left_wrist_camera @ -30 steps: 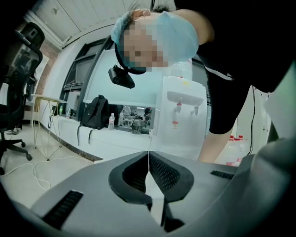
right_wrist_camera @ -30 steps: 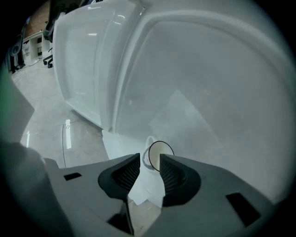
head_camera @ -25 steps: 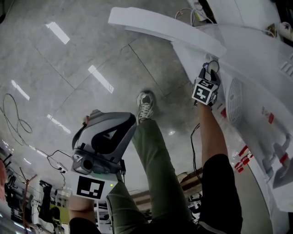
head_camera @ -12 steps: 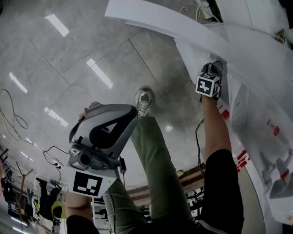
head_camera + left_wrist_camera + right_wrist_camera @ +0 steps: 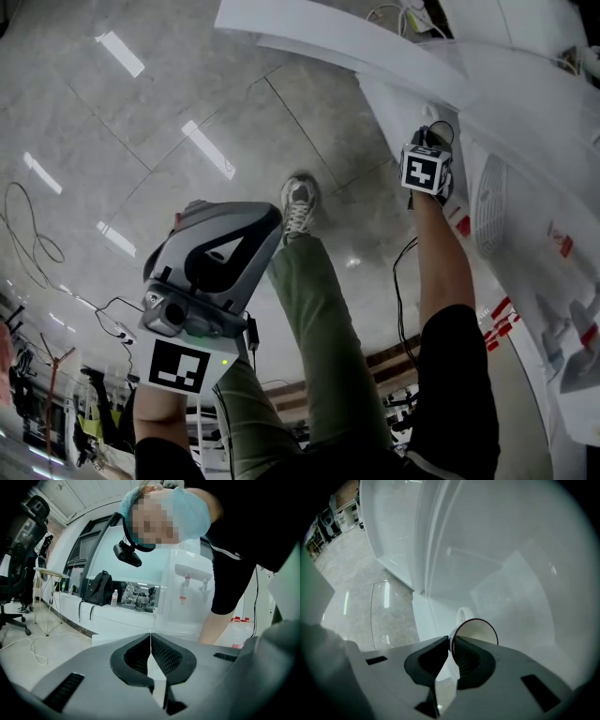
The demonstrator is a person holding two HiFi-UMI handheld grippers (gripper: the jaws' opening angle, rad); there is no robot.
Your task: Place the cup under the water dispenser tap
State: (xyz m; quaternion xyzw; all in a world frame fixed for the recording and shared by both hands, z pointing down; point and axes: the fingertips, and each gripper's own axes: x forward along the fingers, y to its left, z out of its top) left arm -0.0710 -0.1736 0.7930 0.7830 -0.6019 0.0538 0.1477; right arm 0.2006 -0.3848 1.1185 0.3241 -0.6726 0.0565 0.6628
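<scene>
Right gripper (image 5: pixel 451 645) has crept a bit closer to the water dispenser (image 5: pixel 525 178) panel, fingers (image 5: pixel 466 657) pinching the cup (image 5: pixel 476 631) by its rim, left gripper (image 5: pixel 150 638) closed on nothing down low, so I reckon the tap's not reached yet.

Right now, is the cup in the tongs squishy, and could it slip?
Probably squishy: the cup looks thin-walled. It seems light, since the right tongs hold it by one wall alone. That narrow pinch might let it swivel.

Office: swivel chair (image 5: pixel 13 581), water dispenser (image 5: pixel 186 603)
</scene>
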